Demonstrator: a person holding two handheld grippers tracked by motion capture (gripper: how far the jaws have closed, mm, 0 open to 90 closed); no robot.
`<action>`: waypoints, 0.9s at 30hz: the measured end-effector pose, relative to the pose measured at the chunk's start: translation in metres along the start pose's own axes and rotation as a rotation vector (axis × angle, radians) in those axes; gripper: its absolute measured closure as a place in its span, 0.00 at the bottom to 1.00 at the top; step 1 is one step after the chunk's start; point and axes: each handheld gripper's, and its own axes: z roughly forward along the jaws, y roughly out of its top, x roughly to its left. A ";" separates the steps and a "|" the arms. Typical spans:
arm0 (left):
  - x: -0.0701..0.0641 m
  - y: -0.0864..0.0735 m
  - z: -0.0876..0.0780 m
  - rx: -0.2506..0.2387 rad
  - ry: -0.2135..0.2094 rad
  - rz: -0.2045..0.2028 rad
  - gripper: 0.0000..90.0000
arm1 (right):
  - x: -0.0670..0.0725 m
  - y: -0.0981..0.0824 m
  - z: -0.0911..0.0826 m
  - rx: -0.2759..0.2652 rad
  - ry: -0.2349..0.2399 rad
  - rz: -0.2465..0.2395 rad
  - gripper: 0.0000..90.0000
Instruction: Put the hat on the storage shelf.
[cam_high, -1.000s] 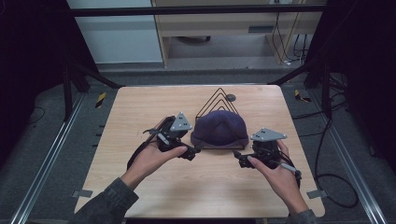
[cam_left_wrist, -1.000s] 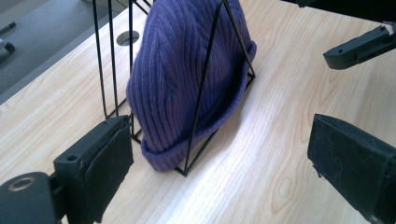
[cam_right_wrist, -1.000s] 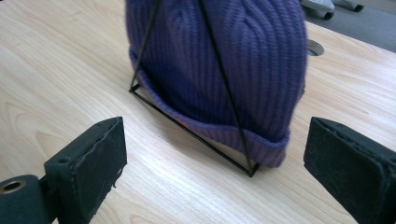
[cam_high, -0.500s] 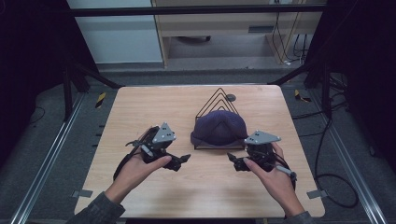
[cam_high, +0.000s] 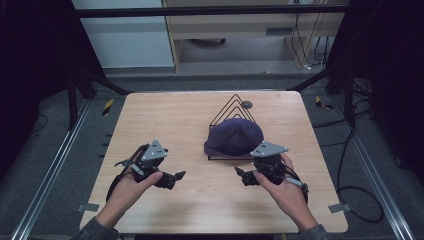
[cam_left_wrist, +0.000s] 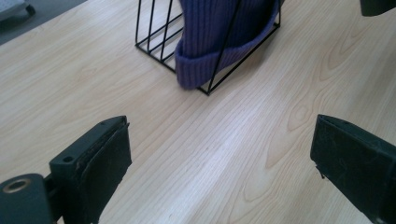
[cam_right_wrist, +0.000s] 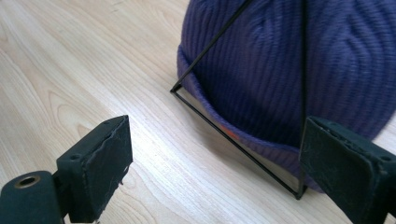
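A dark purple knitted beanie (cam_high: 234, 137) lies inside a black triangular wire rack (cam_high: 234, 104) on the wooden table (cam_high: 165, 125). My left gripper (cam_high: 176, 177) is held low over the table, well to the left of the beanie and nearer the front, open and empty. My right gripper (cam_high: 241, 176) hovers just in front of the rack's near right corner, also open and empty. In the left gripper view the beanie (cam_left_wrist: 219, 42) and the rack (cam_left_wrist: 154, 37) lie ahead of the wide-open left gripper (cam_left_wrist: 219, 158). In the right gripper view the beanie (cam_right_wrist: 289, 60) sits close behind the rack's wire (cam_right_wrist: 224, 135).
A small dark round object (cam_high: 247, 104) lies on the table behind the rack. Bare wood stretches left of the rack and along the front edge. Metal frame rails (cam_high: 55, 165) run along both sides of the table, with cables (cam_high: 350, 150) on the floor at the right.
Both grippers have drawn back from the beanie's sides toward the front edge. The left one moved farther left. The beanie and rack stayed put.
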 end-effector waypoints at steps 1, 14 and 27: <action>0.001 -0.003 -0.001 0.001 0.003 -0.001 0.05 | 0.001 0.000 0.002 0.002 0.005 -0.007 0.11; 0.018 -0.035 -0.009 0.004 0.055 -0.058 0.07 | 0.016 0.001 0.024 0.029 0.031 -0.040 0.10; 0.034 -0.073 -0.009 0.037 0.088 -0.095 0.07 | 0.033 -0.001 0.058 0.069 0.085 -0.046 0.11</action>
